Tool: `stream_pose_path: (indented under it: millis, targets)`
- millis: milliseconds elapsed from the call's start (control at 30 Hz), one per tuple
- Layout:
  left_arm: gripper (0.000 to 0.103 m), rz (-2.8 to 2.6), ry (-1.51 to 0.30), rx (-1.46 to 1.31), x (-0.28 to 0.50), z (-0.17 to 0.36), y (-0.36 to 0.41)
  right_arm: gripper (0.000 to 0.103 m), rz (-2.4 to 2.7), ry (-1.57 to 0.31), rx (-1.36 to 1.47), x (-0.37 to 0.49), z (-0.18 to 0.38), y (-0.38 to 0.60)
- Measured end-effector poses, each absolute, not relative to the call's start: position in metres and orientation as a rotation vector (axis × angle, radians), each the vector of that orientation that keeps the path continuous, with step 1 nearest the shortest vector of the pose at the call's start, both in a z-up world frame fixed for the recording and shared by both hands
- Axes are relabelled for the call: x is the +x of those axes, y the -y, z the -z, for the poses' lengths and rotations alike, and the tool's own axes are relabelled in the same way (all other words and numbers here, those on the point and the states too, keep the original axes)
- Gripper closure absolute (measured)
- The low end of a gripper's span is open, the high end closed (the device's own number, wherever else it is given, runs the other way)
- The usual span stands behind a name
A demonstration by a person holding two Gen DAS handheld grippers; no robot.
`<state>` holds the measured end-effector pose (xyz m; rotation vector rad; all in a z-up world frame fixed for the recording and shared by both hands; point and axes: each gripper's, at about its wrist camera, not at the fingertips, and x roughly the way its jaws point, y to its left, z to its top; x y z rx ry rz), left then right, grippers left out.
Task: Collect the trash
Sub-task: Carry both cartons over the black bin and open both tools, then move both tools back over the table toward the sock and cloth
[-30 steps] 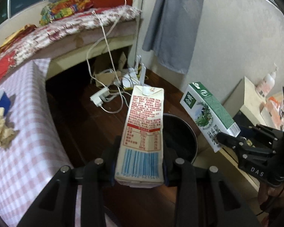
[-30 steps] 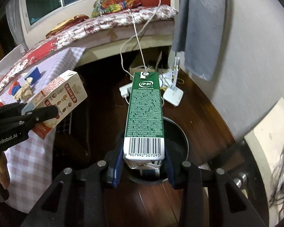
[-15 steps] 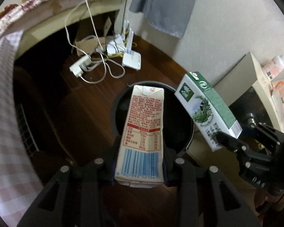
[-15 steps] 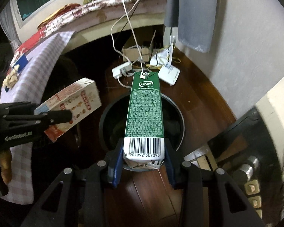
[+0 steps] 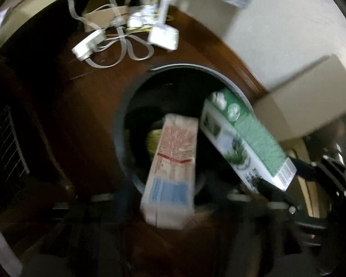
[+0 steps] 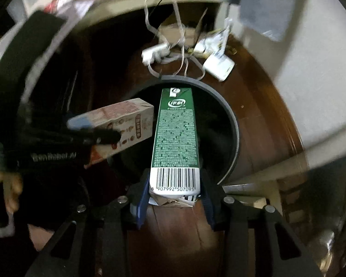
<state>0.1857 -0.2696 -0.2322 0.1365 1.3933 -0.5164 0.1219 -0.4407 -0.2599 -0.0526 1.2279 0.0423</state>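
Note:
A round black trash bin (image 5: 120,124) stands on the dark wood floor, and both grippers hang over its mouth, pointing steeply down. My left gripper (image 5: 168,198) has its jaws opening wide. The red-and-white carton (image 5: 173,161) is blurred and tilted, loose between the spread fingers, its top inside the bin. My right gripper (image 6: 175,198) is opening too; the green milk carton (image 6: 176,133) still sits between the blue pads (image 6: 141,203), which look just off its sides. The right wrist view shows the red-and-white carton (image 6: 126,120) over the bin rim (image 6: 233,124) beside the left gripper (image 6: 103,136).
A white power strip (image 5: 87,46), loose cables and a white router (image 5: 163,37) lie on the floor beyond the bin. A beige box (image 5: 311,106) stands close on the right against the pale wall. A wire rack (image 5: 11,143) is at the left. A hand (image 6: 9,184) holds the left gripper.
Both grippers have dropped toward the bin. The left jaws have sprung apart and the red-and-white carton has slipped forward and tilted. The right jaws have widened slightly around the green carton.

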Motion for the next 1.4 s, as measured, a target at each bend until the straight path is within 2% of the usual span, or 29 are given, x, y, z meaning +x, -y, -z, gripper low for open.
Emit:
stream_pose_path:
  millis: [33, 233, 333, 700, 900, 1400]
  targets:
    - [0.014, 0.527, -1.382, 0.123, 0.185, 0.23, 0.268, 0.035, -0.042, -1.215, -0.051, 0.121, 0.26, 0.442]
    - [0.008, 0.497, -1.326, 0.17, 0.171, 0.213, 0.255, 0.034, 0.016, -1.202, 0.032, 0.111, 0.25, 0.456]
    - [0.008, 0.475, -1.271, 0.188, 0.167, 0.197, 0.249, 0.029, 0.047, -1.177, 0.086, 0.104, 0.236, 0.465]
    - [0.007, 0.427, -1.083, 0.188, 0.156, 0.121, 0.214, 0.027, 0.161, -1.077, 0.221, 0.095, 0.163, 0.474]
    - [0.007, 0.409, -1.02, 0.144, 0.15, 0.087, 0.176, 0.027, 0.091, -0.989, 0.119, 0.103, 0.124, 0.429]
    - [0.007, 0.058, -0.913, 0.024, 0.144, 0.058, -0.012, 0.027, -0.322, -0.882, -0.063, 0.147, 0.059, 0.256]
